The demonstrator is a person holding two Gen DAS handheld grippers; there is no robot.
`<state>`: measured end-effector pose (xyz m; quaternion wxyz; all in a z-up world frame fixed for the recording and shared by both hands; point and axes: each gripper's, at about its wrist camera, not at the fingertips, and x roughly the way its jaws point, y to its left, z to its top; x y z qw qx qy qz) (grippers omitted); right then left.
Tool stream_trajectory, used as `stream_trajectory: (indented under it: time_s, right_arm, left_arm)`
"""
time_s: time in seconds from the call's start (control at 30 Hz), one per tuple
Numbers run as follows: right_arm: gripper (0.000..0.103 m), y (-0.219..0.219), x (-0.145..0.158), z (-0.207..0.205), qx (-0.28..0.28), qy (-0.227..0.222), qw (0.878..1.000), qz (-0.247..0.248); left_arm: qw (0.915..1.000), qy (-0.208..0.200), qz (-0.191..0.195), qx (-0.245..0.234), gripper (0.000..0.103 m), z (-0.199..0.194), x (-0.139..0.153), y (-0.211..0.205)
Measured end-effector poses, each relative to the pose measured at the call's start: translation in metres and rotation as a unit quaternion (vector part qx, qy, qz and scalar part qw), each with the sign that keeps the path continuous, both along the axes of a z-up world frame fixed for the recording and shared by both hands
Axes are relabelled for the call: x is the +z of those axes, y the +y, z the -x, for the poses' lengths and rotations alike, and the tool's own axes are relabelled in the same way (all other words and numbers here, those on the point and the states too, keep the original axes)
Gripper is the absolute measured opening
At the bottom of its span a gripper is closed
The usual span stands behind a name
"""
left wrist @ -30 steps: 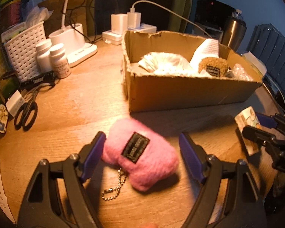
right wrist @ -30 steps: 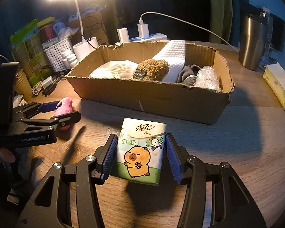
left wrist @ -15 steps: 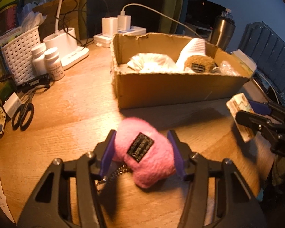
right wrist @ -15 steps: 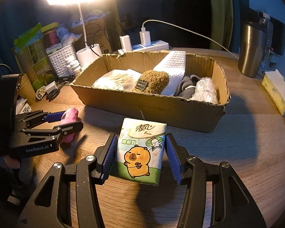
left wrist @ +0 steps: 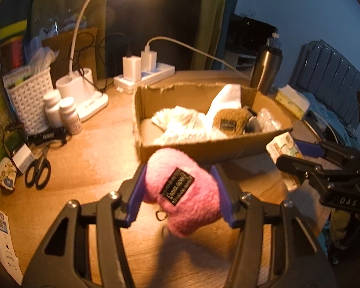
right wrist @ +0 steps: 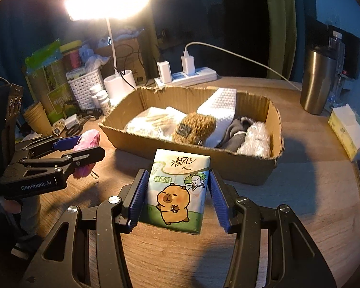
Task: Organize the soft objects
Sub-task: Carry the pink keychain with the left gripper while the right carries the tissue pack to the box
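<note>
Left gripper (left wrist: 180, 193) pinches pink plush (left wrist: 180, 192), raised off table (left wrist: 88, 158); right gripper (right wrist: 177, 194) clamps tissue pack (right wrist: 177, 189) before cardboard box (right wrist: 204, 158).

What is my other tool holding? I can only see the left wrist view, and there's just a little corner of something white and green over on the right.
Observer: The right tool is shut on a tissue pack, and its front has a cartoon capybara holding a snack.
Operator: Cute! Is there anything in the box that I can't see from here?
Observer: Yes. A grey cloth lies in the cardboard box, between the white pad and the bubble wrap. From your side, the brown plush mostly hides it.
</note>
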<state>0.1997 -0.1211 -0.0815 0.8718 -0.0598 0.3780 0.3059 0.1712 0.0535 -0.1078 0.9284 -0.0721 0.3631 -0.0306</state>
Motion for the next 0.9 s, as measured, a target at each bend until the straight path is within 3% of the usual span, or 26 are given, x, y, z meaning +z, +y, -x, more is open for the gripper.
stream_trajectory:
  time_s: [0.57,0.9]
  right_arm:
    - [0.054,-0.007,0.030,-0.010,-0.007,-0.036,0.999,-0.018]
    - [0.054,-0.017,0.038,-0.023,-0.025,-0.049,0.998,-0.027]
  left_arm:
    - [0.9977,-0.066,0.014,-0.008,0.055,-0.008,0.047,0.004]
    - [0.9958,-0.089,0.008,-0.022,0.055,-0.017,0.055,0.001]
